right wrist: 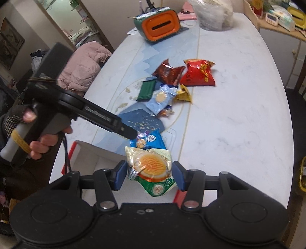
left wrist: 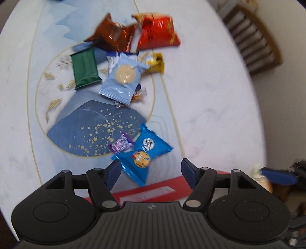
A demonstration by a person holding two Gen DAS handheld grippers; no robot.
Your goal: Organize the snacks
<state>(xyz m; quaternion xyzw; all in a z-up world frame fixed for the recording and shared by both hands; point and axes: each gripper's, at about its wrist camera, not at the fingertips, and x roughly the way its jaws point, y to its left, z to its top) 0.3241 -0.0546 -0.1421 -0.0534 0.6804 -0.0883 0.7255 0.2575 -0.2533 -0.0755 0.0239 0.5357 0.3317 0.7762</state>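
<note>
My left gripper (left wrist: pixel 151 173) is open and empty, just above a blue cookie packet (left wrist: pixel 142 156) with a small purple candy (left wrist: pixel 121 145) beside it. Farther off lie a light-blue cake packet (left wrist: pixel 123 77), a green packet (left wrist: pixel 85 68), a brown bag (left wrist: pixel 112 34), a red chip bag (left wrist: pixel 157 31) and a yellow packet (left wrist: pixel 155 62). My right gripper (right wrist: pixel 150 175) holds a clear packet with an orange-and-white cake (right wrist: pixel 151 168) between its fingers, above a red-edged box (right wrist: pixel 99 159) at the table's near edge. The left gripper also shows in the right wrist view (right wrist: pixel 132 134).
An orange-and-green tissue box (right wrist: pixel 159 24) and a clear plastic bag (right wrist: pixel 214 13) stand at the far end of the white table (right wrist: pixel 239 115). A pink jacket (right wrist: pixel 84 65) lies on a chair to the left. A wooden slatted chair (left wrist: pixel 248 38) is off the table's right side.
</note>
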